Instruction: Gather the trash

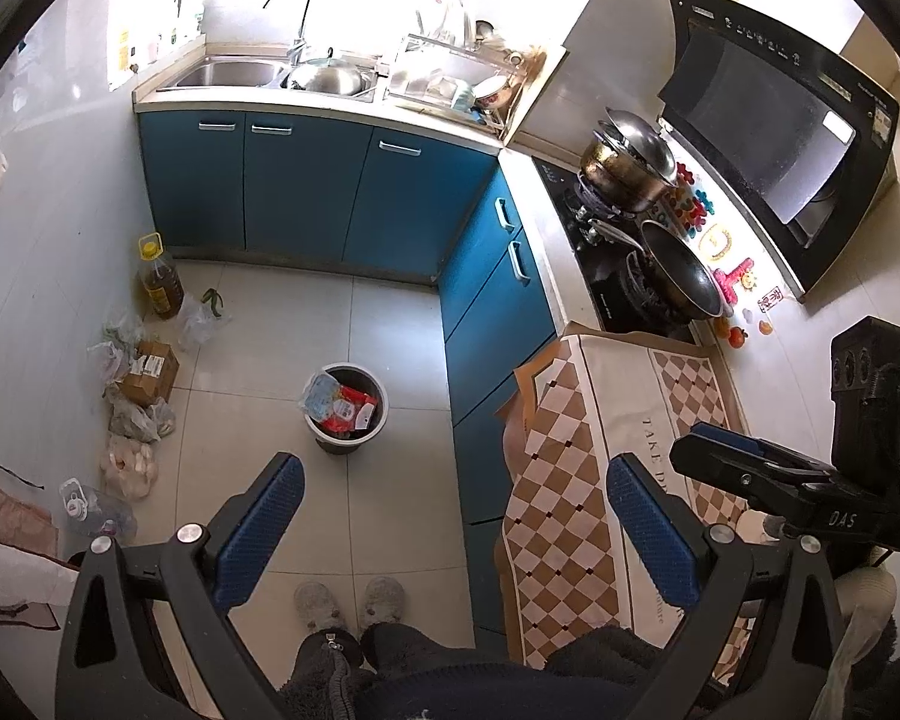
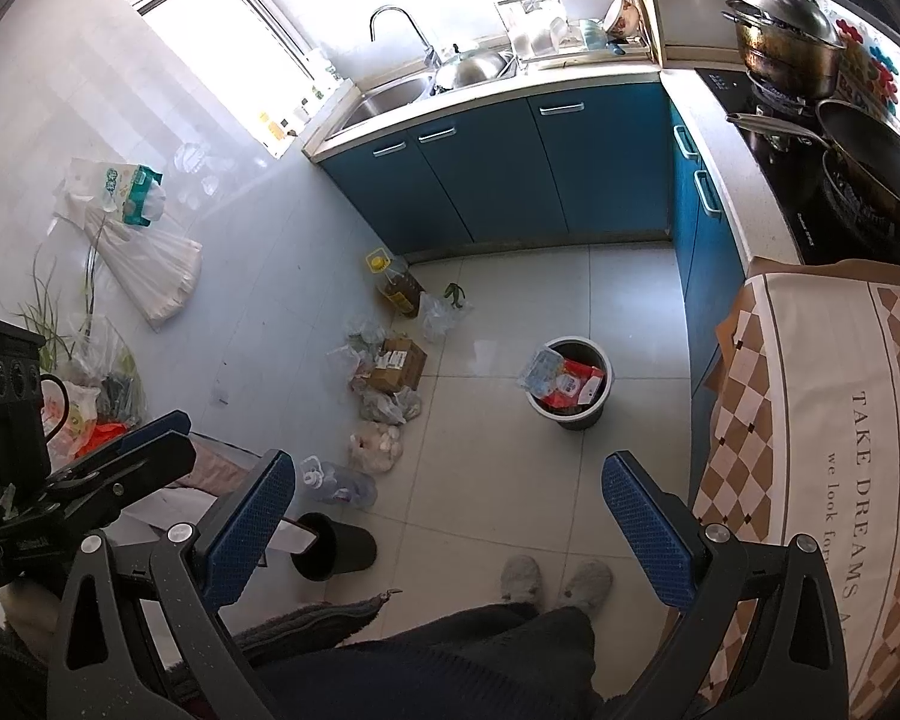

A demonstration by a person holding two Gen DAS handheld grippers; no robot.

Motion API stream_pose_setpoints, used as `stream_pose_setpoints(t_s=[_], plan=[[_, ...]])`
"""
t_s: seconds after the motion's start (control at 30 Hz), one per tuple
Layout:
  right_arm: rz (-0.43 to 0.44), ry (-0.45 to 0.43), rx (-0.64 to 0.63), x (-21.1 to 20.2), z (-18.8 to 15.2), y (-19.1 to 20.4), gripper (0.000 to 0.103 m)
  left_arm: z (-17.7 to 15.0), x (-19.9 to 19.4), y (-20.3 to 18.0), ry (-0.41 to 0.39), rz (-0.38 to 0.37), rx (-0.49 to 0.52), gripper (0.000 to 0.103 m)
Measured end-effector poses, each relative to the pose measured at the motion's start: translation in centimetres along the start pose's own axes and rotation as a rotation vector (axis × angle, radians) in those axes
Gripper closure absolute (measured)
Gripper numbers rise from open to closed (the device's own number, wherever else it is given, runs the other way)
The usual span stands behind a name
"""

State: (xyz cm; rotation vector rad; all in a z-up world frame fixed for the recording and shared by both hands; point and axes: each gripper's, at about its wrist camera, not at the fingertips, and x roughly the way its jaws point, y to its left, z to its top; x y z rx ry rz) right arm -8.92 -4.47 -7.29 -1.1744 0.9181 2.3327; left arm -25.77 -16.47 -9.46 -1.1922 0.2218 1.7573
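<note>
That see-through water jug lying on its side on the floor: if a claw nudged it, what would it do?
The water jug lies on its side on smooth tile, so it would probably roll or skid. It looks nearly empty, so it is likely light. Its clear plastic wall may dent and slip between the pads; the handle near its cap seems the surer grip.

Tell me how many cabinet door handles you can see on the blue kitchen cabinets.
5. Three sit on the run under the sink: left, middle, right. Two are on the side run by the stove: upper, lower. The checkered cloth may hide more.
</note>
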Motion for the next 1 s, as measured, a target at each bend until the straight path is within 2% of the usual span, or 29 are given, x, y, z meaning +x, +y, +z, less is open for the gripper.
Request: stream_pose_setpoints(t_s=[1.0], plan=[[0.015,0.005,0.009,0.1,0.5,1.2,0.000,0.7,-0.3,-0.2,-0.003,-0.006,0.002,0.000]])
